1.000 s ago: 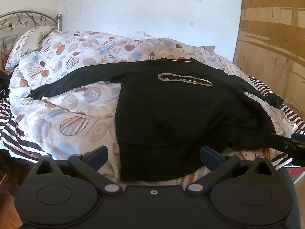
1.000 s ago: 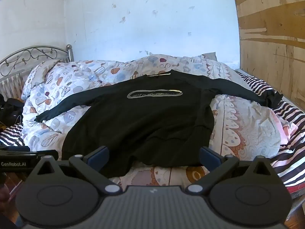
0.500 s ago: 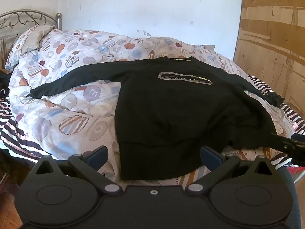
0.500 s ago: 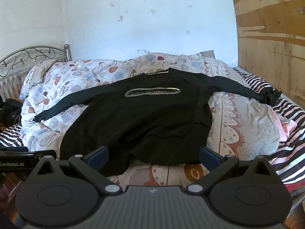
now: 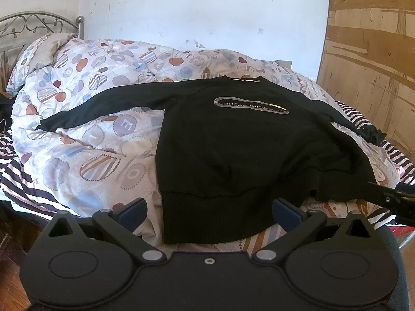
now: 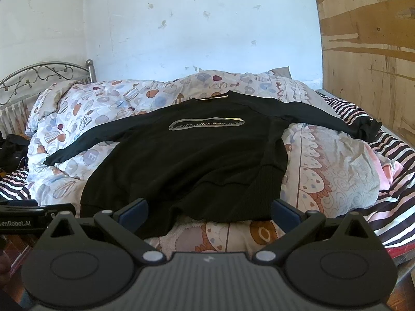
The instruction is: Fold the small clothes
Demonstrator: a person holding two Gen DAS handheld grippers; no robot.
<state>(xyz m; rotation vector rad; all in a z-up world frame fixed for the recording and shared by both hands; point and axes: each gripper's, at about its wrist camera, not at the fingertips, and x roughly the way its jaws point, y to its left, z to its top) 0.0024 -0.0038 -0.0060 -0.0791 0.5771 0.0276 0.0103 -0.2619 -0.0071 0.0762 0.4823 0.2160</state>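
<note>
The left gripper (image 5: 208,211) and right gripper (image 6: 210,210) are both hovering with jaws spread wide, gripping nothing. Just beyond them toward 12 o'clock, the black sweatshirt (image 5: 243,145) is lying flat on the patterned duvet (image 5: 85,140), sleeves reaching toward 9 and 3 o'clock; no fold is showing, so folding seems not yet begun

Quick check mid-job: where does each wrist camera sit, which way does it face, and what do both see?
Left wrist: behind the open left gripper, facing the black sweater spread on the quilt; the right gripper's tip shows at right.
Right wrist: behind the open right gripper, facing the sweater's hem.
Shared: sweater, quilt, metal headboard.
</note>
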